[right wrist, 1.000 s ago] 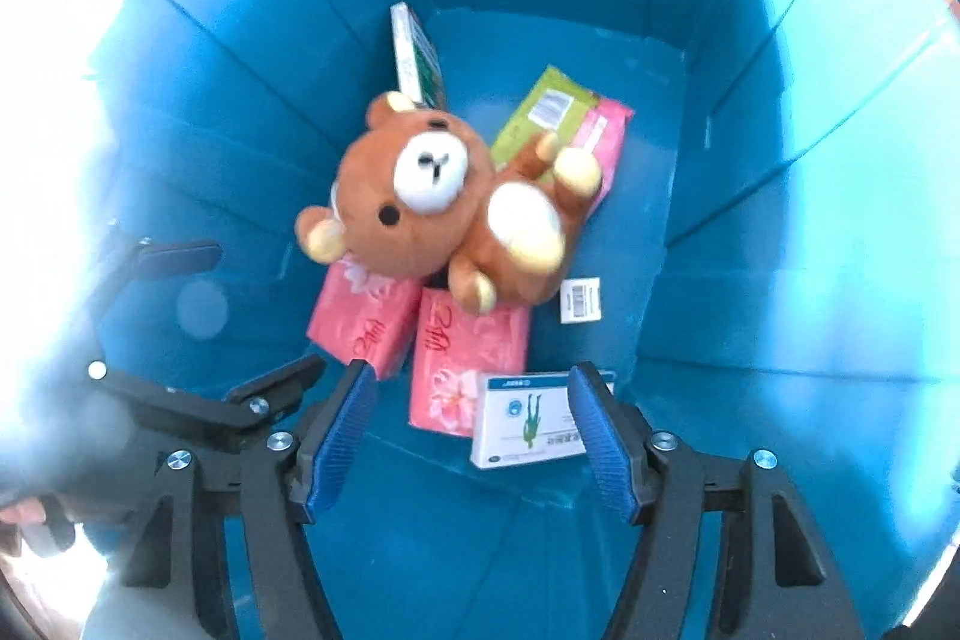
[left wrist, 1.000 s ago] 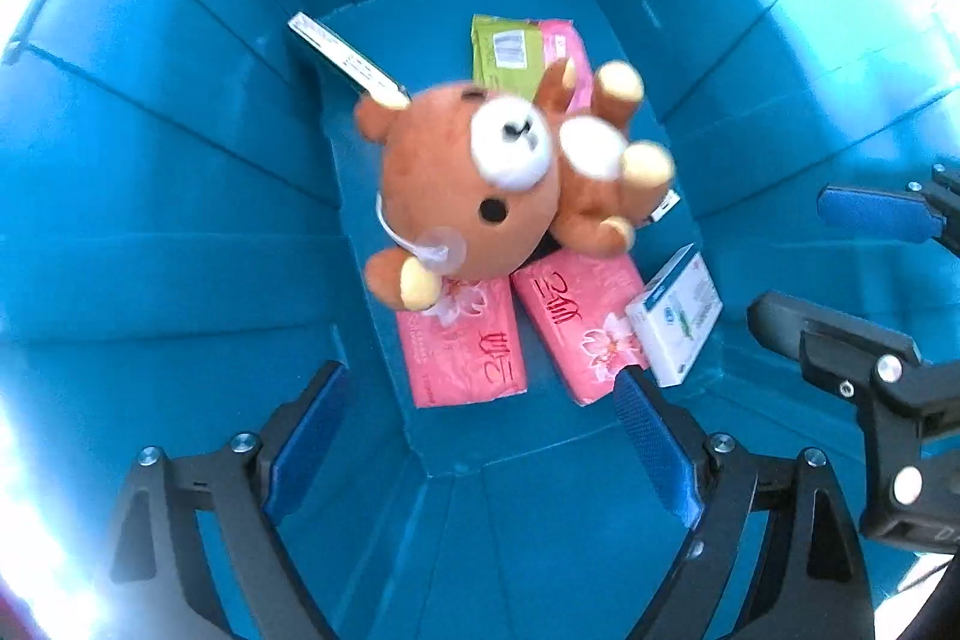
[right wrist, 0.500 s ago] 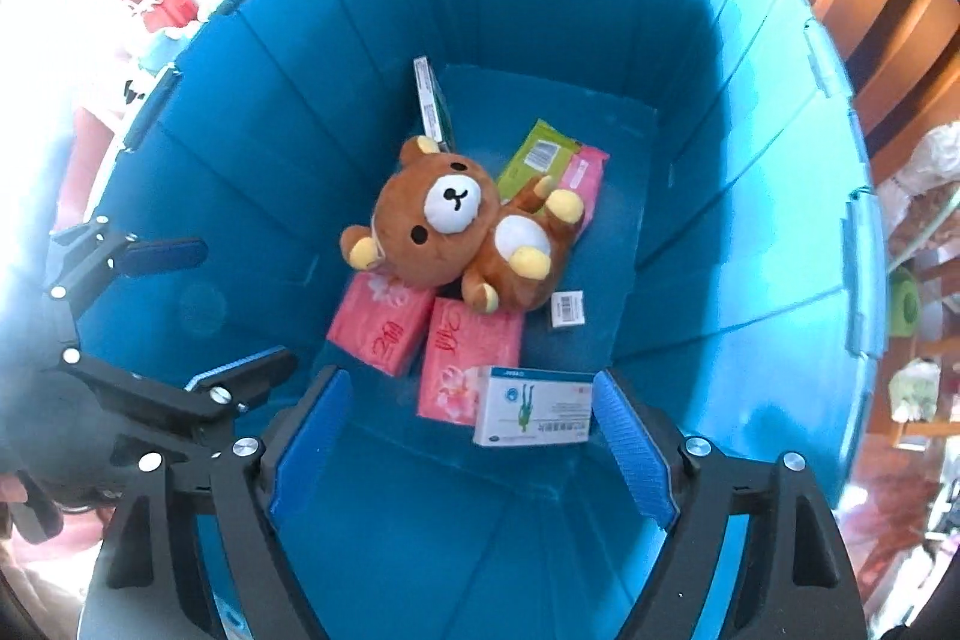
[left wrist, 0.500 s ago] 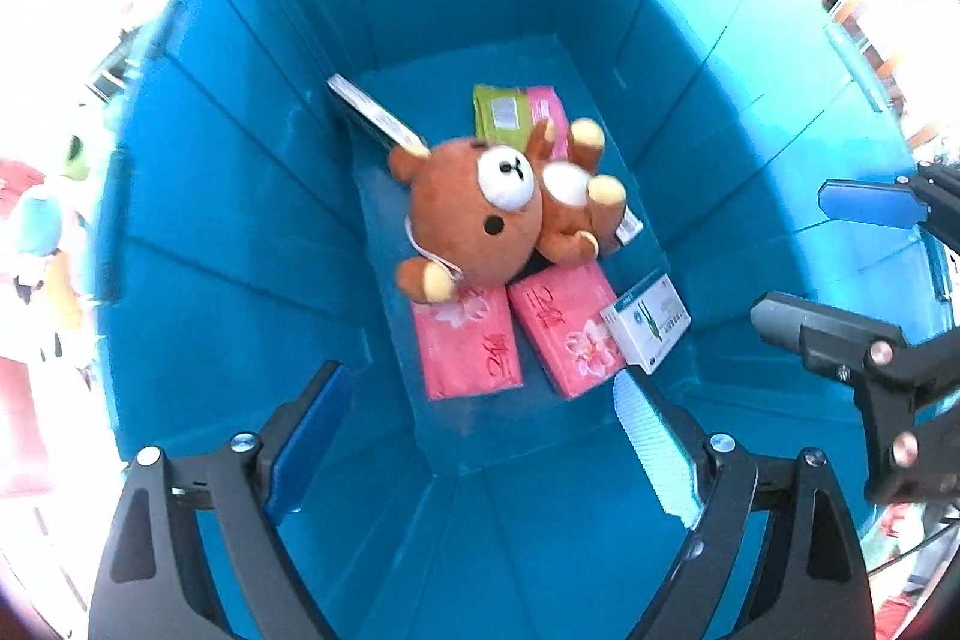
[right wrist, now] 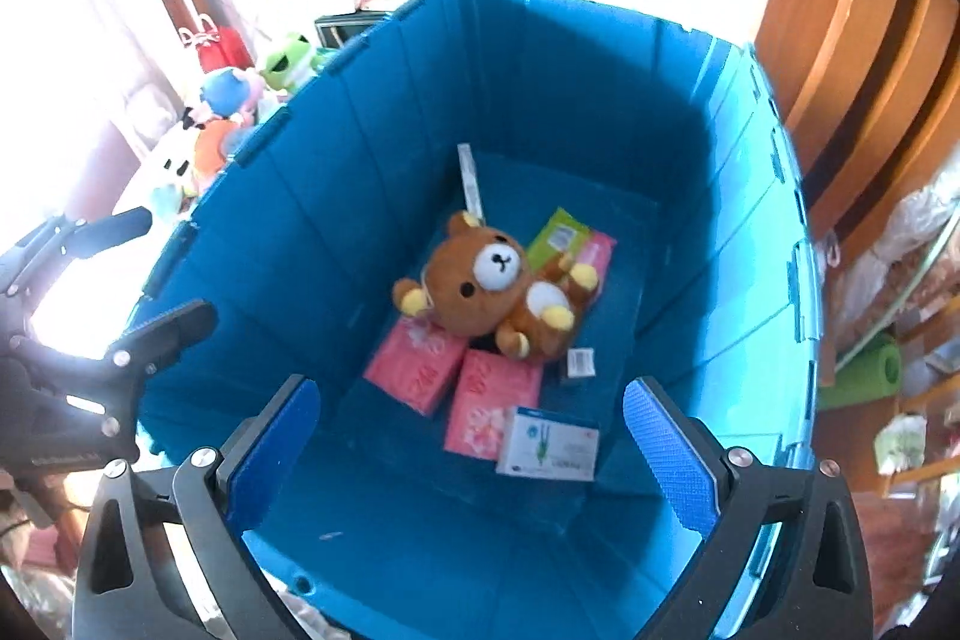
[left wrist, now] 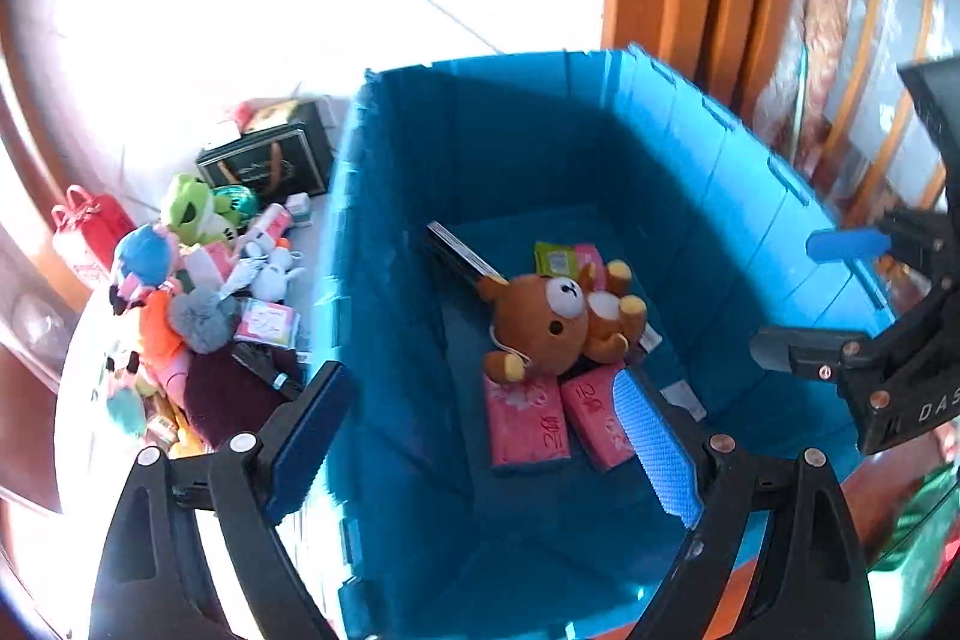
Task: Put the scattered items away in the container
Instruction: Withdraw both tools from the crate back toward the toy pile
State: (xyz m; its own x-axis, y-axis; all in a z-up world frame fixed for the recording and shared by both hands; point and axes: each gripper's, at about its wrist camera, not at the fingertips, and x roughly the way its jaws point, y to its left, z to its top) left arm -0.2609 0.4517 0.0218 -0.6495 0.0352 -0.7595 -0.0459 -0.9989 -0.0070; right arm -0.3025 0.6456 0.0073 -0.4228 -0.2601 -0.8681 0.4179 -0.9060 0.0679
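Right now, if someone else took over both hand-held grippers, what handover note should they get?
Left hand-held gripper: open, empty, above the blue bin.
Right hand-held gripper: jaws have just been opening, now wide, nothing between them.
In the bin: brown bear, two pink tissue packs, white box, green packet, a flat box against the wall.
Done: those items are stowed.
Left: the pile beside the bin, including green frog plush, blue plush and grey pompom.

A brown plush bear [left wrist: 549, 325] lies in the blue container [left wrist: 384, 280], toys [left wrist: 198, 274] heaped outside.
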